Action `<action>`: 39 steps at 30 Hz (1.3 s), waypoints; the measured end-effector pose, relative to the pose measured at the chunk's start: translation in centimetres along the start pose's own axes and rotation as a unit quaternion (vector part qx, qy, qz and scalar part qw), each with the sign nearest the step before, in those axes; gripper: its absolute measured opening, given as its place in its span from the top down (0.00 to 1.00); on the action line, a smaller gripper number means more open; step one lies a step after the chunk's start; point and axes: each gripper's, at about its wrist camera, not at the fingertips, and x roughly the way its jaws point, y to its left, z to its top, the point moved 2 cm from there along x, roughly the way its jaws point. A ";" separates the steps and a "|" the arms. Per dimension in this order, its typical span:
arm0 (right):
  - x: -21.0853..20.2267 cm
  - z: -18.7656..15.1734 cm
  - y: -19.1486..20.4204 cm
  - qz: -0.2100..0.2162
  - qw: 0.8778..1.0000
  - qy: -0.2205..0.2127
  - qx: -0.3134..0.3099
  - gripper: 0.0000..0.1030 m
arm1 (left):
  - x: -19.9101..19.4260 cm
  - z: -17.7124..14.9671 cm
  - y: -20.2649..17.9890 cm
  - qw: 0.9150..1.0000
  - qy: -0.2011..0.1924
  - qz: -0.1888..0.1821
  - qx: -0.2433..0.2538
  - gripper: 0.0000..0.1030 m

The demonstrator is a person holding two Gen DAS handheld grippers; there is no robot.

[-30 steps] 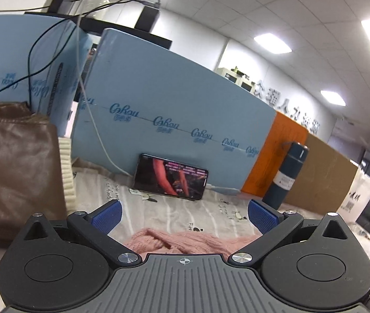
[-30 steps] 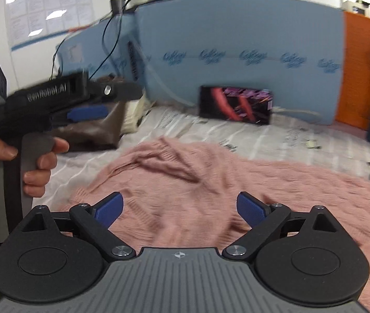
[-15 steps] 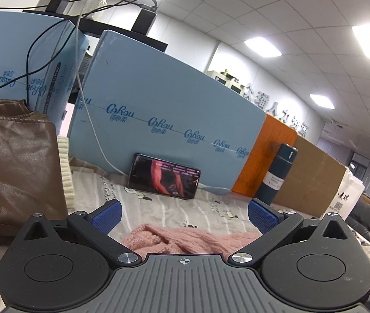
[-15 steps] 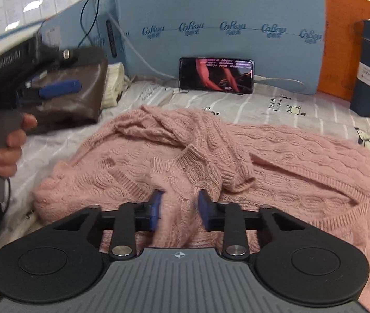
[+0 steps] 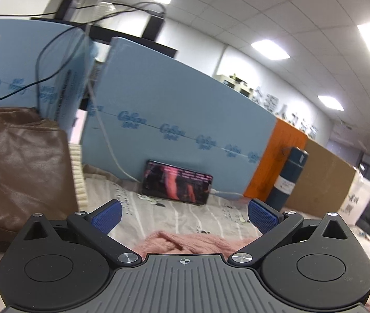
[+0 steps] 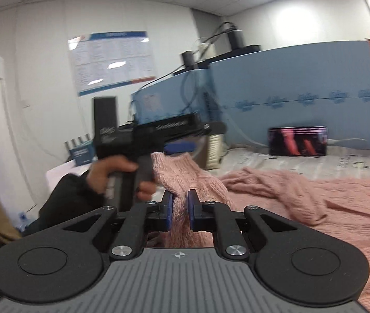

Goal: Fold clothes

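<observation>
A pink cable-knit sweater (image 6: 302,193) lies spread on the striped bed sheet (image 6: 315,164). My right gripper (image 6: 179,206) is shut on a fold of the sweater and holds it lifted off the sheet. My left gripper (image 5: 185,215) is open and empty, with an edge of the sweater (image 5: 185,242) just below its fingers. The left gripper also shows in the right wrist view (image 6: 179,146), held by a hand to the left of the lifted fold.
A brown leather bag (image 5: 20,172) stands at the left. A phone (image 5: 177,182) with a lit screen leans on blue foam boards (image 5: 174,120). A dark flask (image 5: 289,177) stands by an orange panel (image 5: 278,156).
My right gripper closed on the sweater and has lifted a fold of it up and to the left. My left gripper stays open, tilted a little upward.
</observation>
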 end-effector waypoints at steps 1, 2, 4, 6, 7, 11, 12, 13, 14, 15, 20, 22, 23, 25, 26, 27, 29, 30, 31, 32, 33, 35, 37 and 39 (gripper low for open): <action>-0.1 -0.3 0.4 0.027 1.000 0.002 -0.009 0.89 | -0.2 0.1 0.3 1.000 -0.003 0.004 -0.002 0.00; -0.1 -0.6 0.8 0.058 0.998 0.004 -0.015 0.89 | -0.5 0.2 0.5 1.000 -0.006 0.009 -0.005 0.00; 0.0 -1.0 1.6 0.121 0.992 0.011 -0.025 0.89 | -0.9 0.4 1.1 1.000 -0.010 0.014 -0.015 0.00; 0.4 -1.6 1.9 0.177 0.984 0.024 -0.026 0.89 | -1.2 0.4 1.6 0.999 -0.014 0.013 -0.032 0.00; 0.7 -1.9 2.1 0.201 0.979 0.035 -0.022 0.89 | -1.3 0.4 1.8 0.999 -0.014 0.013 -0.038 0.00; 2.1 -3.3 3.2 0.265 0.960 0.087 -0.025 0.89 | -1.6 0.6 2.1 0.999 -0.018 0.021 -0.040 0.00; 2.5 -3.8 3.4 0.276 0.955 0.103 -0.023 0.89 | -1.7 0.7 2.2 0.999 -0.020 0.024 -0.040 0.00; 2.8 -4.3 3.4 0.288 0.950 0.118 -0.016 0.89 | -1.8 0.8 2.3 0.998 -0.023 0.028 -0.042 0.00; 3.2 -4.9 3.5 0.300 0.944 0.133 -0.008 0.89 | -1.8 0.9 2.4 0.998 -0.026 0.033 -0.045 0.00; 3.5 -5.3 3.5 0.310 0.939 0.147 0.001 0.86 | -1.9 1.0 2.4 0.998 -0.028 0.037 -0.047 0.00; 2.3 -4.5 2.2 0.285 0.948 0.141 0.011 0.50 | -1.6 1.9 1.9 0.999 -0.018 0.044 -0.011 0.00; 0.7 -2.9 0.9 0.272 0.957 0.098 0.015 0.29 | -1.0 2.2 1.3 0.999 -0.010 0.048 0.010 0.00; 0.1 -2.1 0.3 0.253 0.964 0.077 0.015 0.23 | -0.6 2.3 1.0 0.999 -0.003 0.050 0.020 0.00; -0.6 -0.6 -1.3 0.190 0.981 0.045 0.012 0.20 | 0.5 2.6 0.0 0.998 0.017 0.051 0.044 0.00; -0.7 0.0 -2.2 0.154 0.987 0.033 0.011 0.19 | 1.2 2.8 -0.7 0.997 0.024 0.049 0.056 0.00; -0.4 0.4 -3.3 0.109 0.994 0.029 0.010 0.19 | 1.8 2.8 -1.4 0.996 0.031 0.045 0.068 0.00; 0.5 0.8 -5.3 0.024 0.999 0.032 0.016 0.19 | 3.4 2.7 -2.7 0.994 0.049 0.023 0.093 0.00; 1.0 0.8 -6.4 -0.017 0.999 0.035 0.021 0.19 | 4.3 2.4 -3.2 0.993 0.059 0.016 0.104 0.00; 1.5 0.7 -7.4 -0.051 0.997 0.041 0.030 0.19 | 5.0 1.9 -3.5 0.991 0.068 0.020 0.113 0.00; 2.2 0.5 -8.2 -0.069 0.995 0.050 0.045 0.19 | 5.7 1.4 -3.7 0.989 0.077 0.028 0.121 0.00; 2.9 0.3 -9.0 -0.086 0.993 0.059 0.055 0.21 | 6.0 0.9 -3.6 0.988 0.081 0.032 0.129 0.00; 4.3 -0.4 -9.9 -0.119 0.988 0.081 0.047 0.23 | 6.4 0.0 -3.3 0.986 0.088 0.036 0.137 0.00; 5.5 -0.8 -10.2 -0.151 0.983 0.104 0.023 0.30 | 6.6 -0.4 -2.7 0.986 0.095 0.041 0.133 0.00; 5.7 -1.1 -10.8 -0.184 0.975 0.122 0.005 0.35 | 6.8 -0.7 -2.1 0.985 0.101 0.046 0.130 0.00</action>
